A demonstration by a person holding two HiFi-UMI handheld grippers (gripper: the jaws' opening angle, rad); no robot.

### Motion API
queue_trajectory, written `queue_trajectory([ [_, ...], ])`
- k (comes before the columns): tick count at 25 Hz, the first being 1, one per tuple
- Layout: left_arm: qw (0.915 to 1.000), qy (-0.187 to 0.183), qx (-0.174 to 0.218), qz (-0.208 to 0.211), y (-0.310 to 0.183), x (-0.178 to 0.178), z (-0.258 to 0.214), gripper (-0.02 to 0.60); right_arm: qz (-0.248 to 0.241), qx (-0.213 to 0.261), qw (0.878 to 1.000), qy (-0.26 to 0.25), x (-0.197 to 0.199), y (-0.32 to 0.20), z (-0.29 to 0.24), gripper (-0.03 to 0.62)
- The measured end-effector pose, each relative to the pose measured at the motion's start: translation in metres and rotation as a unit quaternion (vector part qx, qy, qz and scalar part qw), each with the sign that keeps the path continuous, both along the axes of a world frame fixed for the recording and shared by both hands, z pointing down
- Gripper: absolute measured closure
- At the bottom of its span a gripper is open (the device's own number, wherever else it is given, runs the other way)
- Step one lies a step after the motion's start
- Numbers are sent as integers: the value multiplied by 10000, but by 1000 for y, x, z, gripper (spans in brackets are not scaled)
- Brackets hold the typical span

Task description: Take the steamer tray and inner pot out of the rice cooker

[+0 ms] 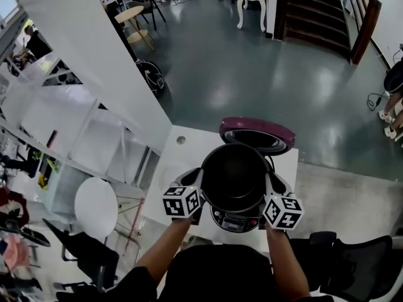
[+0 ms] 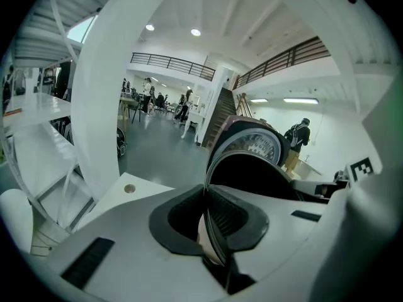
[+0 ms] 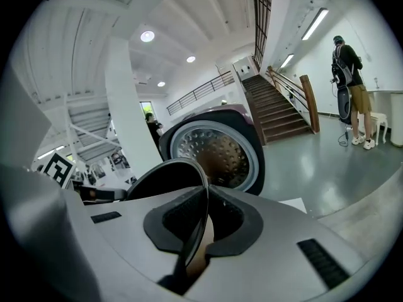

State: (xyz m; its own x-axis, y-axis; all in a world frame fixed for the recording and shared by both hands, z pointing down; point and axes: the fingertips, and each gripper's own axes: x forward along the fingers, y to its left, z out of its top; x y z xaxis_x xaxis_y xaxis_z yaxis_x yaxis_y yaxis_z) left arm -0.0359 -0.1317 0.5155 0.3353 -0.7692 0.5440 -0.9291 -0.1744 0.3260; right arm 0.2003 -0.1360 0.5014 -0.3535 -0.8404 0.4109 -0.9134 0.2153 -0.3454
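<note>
Inner pot (image 1: 234, 175), rim gripped by left hand-held gripper (image 2: 206, 214), also right hand-held gripper (image 3: 203, 220)

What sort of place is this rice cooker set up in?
Likely a big open-plan workspace or atrium rather than a kitchen: a wide glossy floor, a staircase leading up to a railed mezzanine, and white shelving.

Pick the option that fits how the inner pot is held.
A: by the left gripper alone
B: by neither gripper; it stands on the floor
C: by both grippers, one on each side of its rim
C: the left gripper and the right gripper each clamp the rim of the inner pot, on opposite sides.
</note>
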Motion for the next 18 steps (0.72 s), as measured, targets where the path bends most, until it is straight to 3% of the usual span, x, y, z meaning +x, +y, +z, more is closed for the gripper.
queue_trajectory([
  [18, 9969, 157, 0, -776, 36, -181, 4, 560, -792, -135, 9968, -26, -184, 4, 6, 576],
])
